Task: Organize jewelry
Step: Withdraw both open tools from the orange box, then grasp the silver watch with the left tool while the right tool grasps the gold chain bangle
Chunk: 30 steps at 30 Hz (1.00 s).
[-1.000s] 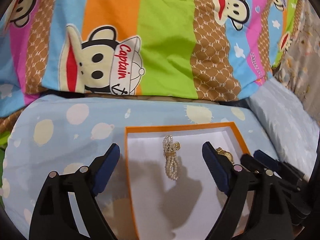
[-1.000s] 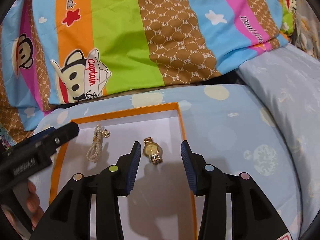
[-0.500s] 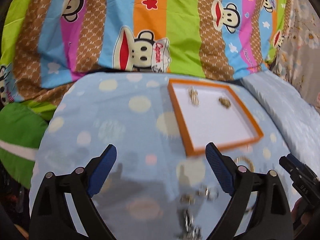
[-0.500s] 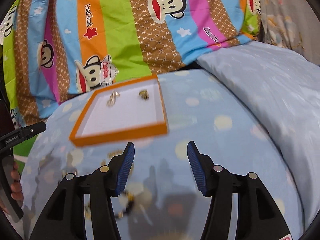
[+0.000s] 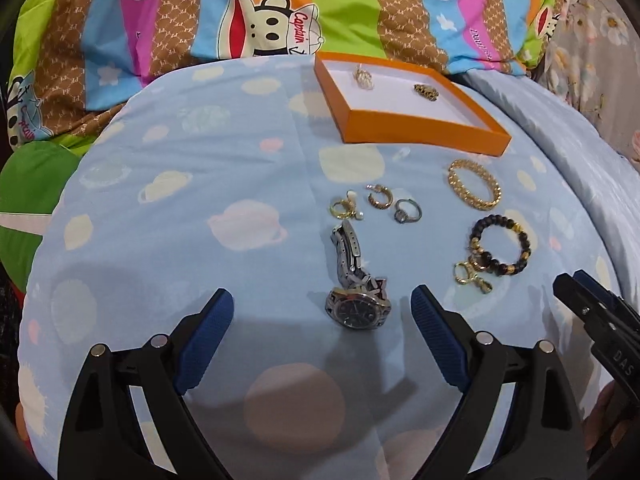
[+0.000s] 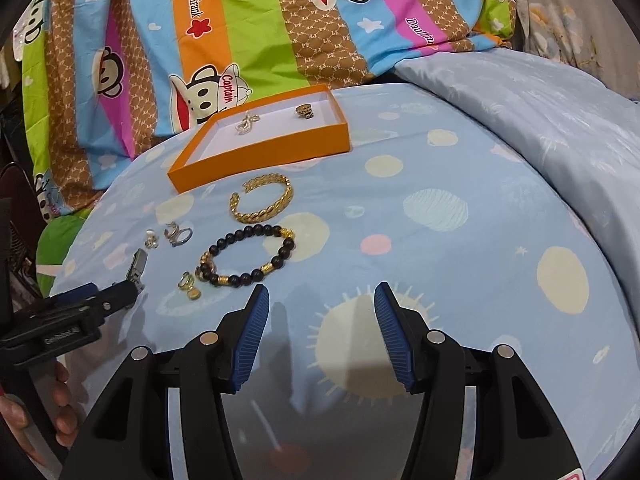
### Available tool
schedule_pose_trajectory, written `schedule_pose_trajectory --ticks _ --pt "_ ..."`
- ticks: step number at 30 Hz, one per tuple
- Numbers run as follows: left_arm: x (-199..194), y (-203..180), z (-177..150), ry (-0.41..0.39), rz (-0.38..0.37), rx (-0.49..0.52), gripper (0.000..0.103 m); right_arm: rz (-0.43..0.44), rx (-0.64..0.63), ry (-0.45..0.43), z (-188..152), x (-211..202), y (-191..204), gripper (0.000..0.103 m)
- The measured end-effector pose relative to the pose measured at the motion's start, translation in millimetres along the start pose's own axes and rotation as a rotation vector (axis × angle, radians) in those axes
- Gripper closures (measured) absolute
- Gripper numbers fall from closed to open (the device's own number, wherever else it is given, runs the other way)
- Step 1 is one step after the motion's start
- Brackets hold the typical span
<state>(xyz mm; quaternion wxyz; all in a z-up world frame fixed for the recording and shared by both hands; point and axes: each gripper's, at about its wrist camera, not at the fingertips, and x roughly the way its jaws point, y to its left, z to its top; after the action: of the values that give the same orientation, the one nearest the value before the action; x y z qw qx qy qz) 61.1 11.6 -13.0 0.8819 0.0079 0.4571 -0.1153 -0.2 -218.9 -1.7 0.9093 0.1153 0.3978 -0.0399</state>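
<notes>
The silver metal watch with a dark round face [image 5: 357, 309] lies on the soft blue bedsheet [image 5: 200, 208], well in front of the flat orange box [image 5: 424, 130]. The left tongs [image 5: 322, 322] hang wide open, holding nothing. To grab well, close on the hard round case, not the bumpy link strap. The right tongs [image 6: 322, 330] are half open and empty, near the black and gold bead bracelet [image 6: 248, 256].

I count one shallow orange cardboard tray [image 5: 404, 128] with two pieces in it: one pearl strand [image 5: 363, 76] and one gold watch [image 5: 426, 91]. On the pale blue sheet [image 5: 200, 200] lie one steel wristwatch [image 5: 357, 306], two bracelets, gold [image 5: 474, 190] and black-beaded [image 5: 500, 246], three small rings [image 5: 408, 210], and one gold charm [image 5: 472, 276].
</notes>
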Motion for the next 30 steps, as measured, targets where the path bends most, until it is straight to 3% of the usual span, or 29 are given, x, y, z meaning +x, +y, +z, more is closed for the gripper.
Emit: schedule_pose_trajectory --ticks 5,12,18,23,30 --pt "-1.5 2.1 0.8 -0.018 0.005 -0.011 0.018 -0.008 -0.002 0.005 -1.0 1.0 1.4 0.044" --pt "0.2 -4.2 0.5 -0.030 0.008 0.033 0.038 -0.015 0.000 0.016 -0.8 3.8 1.4 0.044" --pt "-6.4 2.2 -2.1 -0.031 -0.044 0.009 0.038 0.021 -0.006 -0.014 -3.7 -4.1 11.8 0.044" --pt "-8.7 4.2 -6.0 -0.027 -0.037 0.004 0.038 0.033 -0.074 -0.005 -5.4 -1.9 34.6 0.044" --pt "-7.0 4.2 -3.6 -0.023 -0.040 0.007 0.038 0.063 -0.029 0.014 -2.5 1.5 31.8 0.044"
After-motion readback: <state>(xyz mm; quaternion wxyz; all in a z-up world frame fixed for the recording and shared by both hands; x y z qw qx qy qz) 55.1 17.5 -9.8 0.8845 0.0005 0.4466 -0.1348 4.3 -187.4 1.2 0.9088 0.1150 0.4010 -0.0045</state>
